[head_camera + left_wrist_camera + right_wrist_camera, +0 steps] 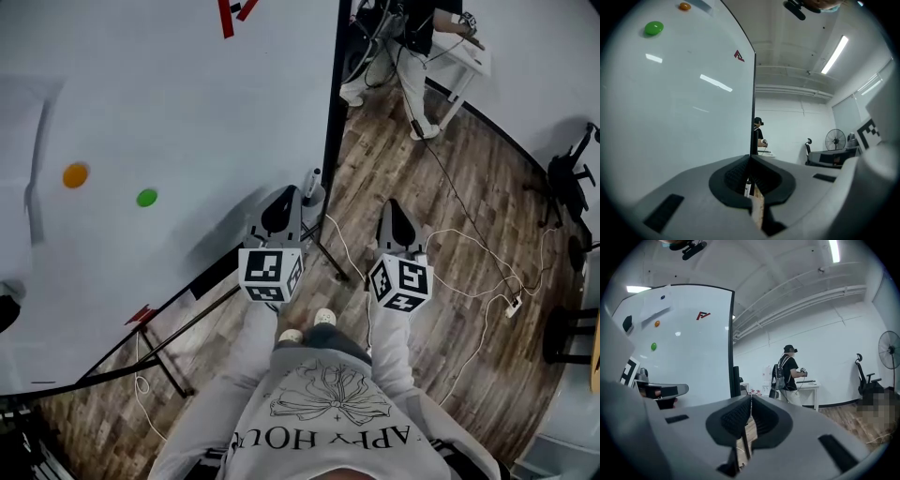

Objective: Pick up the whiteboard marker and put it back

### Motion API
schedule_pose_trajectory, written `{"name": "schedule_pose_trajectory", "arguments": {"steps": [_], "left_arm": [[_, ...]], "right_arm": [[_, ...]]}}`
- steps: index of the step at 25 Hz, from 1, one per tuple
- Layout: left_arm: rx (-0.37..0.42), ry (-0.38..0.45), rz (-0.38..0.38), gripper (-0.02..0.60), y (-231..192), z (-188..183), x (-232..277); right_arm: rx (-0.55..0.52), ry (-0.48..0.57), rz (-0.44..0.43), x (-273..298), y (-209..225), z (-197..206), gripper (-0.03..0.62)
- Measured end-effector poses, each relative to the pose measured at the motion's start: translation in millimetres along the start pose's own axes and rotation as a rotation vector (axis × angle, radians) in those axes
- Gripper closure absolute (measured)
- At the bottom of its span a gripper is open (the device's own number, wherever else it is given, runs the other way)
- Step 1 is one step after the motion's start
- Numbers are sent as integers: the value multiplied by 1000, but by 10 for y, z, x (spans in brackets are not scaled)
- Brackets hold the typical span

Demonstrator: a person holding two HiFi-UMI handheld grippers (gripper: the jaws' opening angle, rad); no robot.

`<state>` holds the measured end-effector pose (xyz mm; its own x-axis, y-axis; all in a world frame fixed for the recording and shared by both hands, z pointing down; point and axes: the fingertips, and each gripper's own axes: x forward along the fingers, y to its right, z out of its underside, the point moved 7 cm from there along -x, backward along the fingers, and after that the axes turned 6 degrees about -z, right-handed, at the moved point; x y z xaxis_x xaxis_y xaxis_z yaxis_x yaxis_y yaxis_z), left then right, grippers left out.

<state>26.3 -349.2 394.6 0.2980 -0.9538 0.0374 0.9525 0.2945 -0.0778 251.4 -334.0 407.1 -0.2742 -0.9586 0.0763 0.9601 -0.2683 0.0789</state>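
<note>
Transport is judged to be the step in hand: beside the right edge of the whiteboard point(187, 112), the left gripper point(296, 197) is held level, its jaws clamped on the whiteboard marker point(315, 182), which is seen standing upright at their tips, above the wooden floor point(469, 187). Next, the marker would need to be carried to its resting place, which cannot be made out, and released there. Just to the right, the right gripper point(395, 208) is likewise held level, jaws together on nothing.

Your right gripper point(750, 398) shows jaws together, empty; whiteboard point(693, 357) at left, a person point(786, 376) far ahead.
</note>
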Motion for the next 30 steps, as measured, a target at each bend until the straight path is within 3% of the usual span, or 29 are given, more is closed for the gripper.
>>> {"name": "schedule_pose_trajectory", "arguments": {"steps": [30], "left_arm": [[14, -14, -8, 572, -122, -26, -265]], "right_arm": [[-8, -1, -14, -91, -365, 40, 591]]}}
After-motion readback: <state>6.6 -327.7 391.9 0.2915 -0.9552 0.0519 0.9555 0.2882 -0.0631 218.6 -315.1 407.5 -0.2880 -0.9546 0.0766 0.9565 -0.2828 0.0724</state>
